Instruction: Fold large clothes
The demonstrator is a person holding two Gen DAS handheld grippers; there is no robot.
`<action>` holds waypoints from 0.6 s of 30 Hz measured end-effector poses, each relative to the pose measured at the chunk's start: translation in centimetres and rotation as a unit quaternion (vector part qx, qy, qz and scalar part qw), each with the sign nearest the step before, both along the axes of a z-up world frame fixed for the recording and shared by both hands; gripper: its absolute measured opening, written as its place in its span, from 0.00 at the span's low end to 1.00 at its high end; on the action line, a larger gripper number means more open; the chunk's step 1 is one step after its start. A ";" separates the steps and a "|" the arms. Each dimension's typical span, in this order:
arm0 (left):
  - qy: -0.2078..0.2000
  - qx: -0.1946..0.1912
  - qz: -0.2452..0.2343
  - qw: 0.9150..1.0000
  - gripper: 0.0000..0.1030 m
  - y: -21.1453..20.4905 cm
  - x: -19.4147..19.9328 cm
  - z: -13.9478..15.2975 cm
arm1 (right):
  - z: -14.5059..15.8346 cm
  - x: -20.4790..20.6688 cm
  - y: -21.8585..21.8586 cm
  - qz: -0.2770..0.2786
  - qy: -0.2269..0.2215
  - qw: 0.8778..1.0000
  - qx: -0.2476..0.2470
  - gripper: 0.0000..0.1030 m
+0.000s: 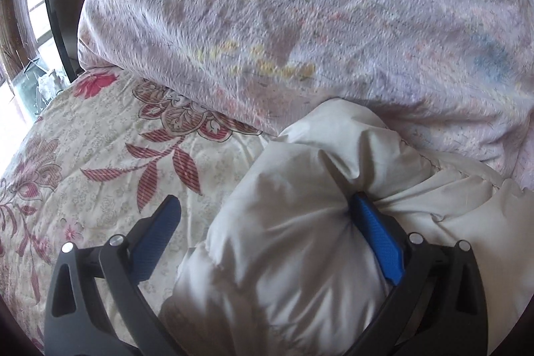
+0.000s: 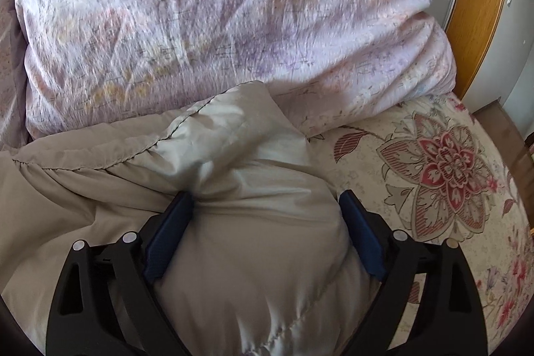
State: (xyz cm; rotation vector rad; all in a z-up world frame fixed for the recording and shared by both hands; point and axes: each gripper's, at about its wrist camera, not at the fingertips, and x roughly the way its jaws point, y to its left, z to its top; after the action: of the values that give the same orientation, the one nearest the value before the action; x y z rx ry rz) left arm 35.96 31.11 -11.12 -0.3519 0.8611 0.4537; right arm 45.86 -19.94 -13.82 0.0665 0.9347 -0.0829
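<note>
Two grippers, left gripper (image 1: 263, 222) and right gripper (image 2: 267, 216), spread wide around bulging puffy jacket (image 1: 283, 256) folds

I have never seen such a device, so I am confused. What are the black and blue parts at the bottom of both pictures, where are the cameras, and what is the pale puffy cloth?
No robot here: a person holds one two-finger gripper in each hand, and a camera on each looks forward along its blue fingers. One picture comes from the left gripper, the other from the right gripper. Both are spread wide around bunched parts of a pale padded garment, probably a puffy jacket; whether either really clamps it is unclear. It lies on a floral bedsheet. Behind it sits a bulky pinkish duvet.
</note>
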 end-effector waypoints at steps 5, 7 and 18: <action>-0.002 -0.011 -0.003 1.000 0.98 0.9 0.0 -0.7 | -0.7 0.8 -1.6 -0.001 0.007 1.000 0.030 0.89; -0.004 -0.017 -0.004 1.000 0.98 0.7 0.0 -0.6 | -0.8 0.9 -2.0 -0.002 0.007 0.999 0.034 0.89; -0.006 -0.008 -0.013 1.000 0.96 -0.5 -3.1 1.9 | 0.9 -1.8 -2.4 -0.024 0.004 0.999 0.031 0.89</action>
State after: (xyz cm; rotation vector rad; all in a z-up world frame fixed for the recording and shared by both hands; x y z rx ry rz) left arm 32.86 30.63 -9.24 -0.3566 0.8564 0.4206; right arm 44.10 -22.30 -12.89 0.1460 0.9428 -0.0993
